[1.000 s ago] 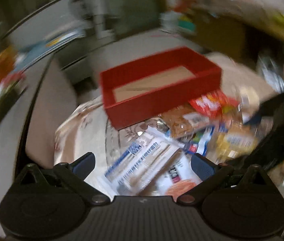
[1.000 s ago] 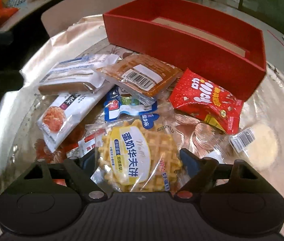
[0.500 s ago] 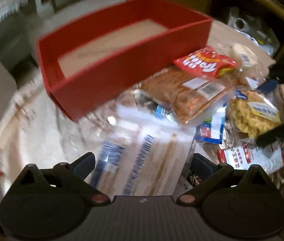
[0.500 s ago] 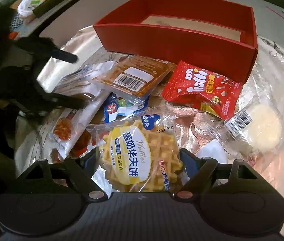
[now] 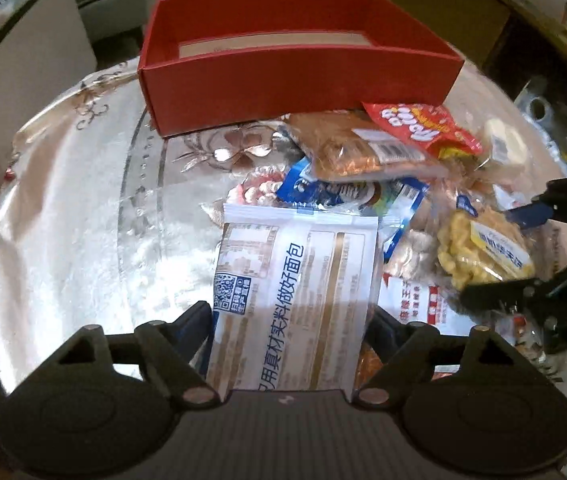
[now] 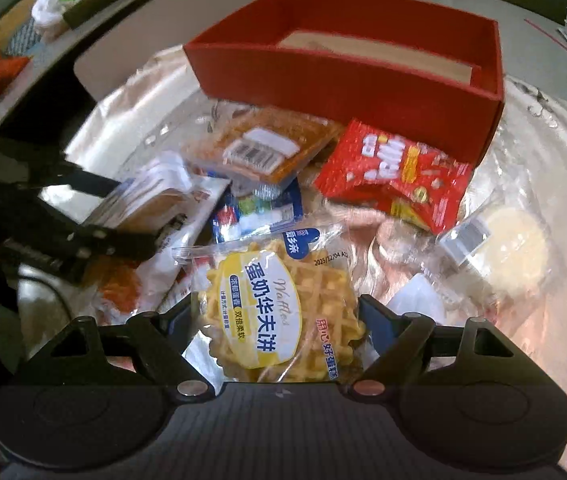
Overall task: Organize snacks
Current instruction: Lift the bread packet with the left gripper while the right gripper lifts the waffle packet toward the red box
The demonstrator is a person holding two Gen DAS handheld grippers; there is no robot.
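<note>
A red open box (image 5: 295,76) stands at the far side of a round table; it also shows in the right wrist view (image 6: 355,76). A pile of snack packets lies in front of it. My left gripper (image 5: 289,320) is open, its fingers on either side of a white bread packet (image 5: 295,280). My right gripper (image 6: 279,320) is open around a yellow waffle packet (image 6: 275,312). The left gripper shows in the right wrist view (image 6: 95,216) at the bread packet. The right gripper shows in the left wrist view (image 5: 523,248) at the waffle packet (image 5: 483,252).
A red candy bag (image 6: 395,176), a brown packet with a barcode (image 6: 263,148), a blue and white packet (image 6: 259,212) and a round pale cake in clear wrap (image 6: 511,248) lie in the pile. The table has a shiny patterned cover (image 5: 83,208). Cluttered furniture surrounds it.
My left gripper swung in and down over the white bread packet, which now lies between its fingers. My right gripper stayed around the waffle packet and closed in slightly.
</note>
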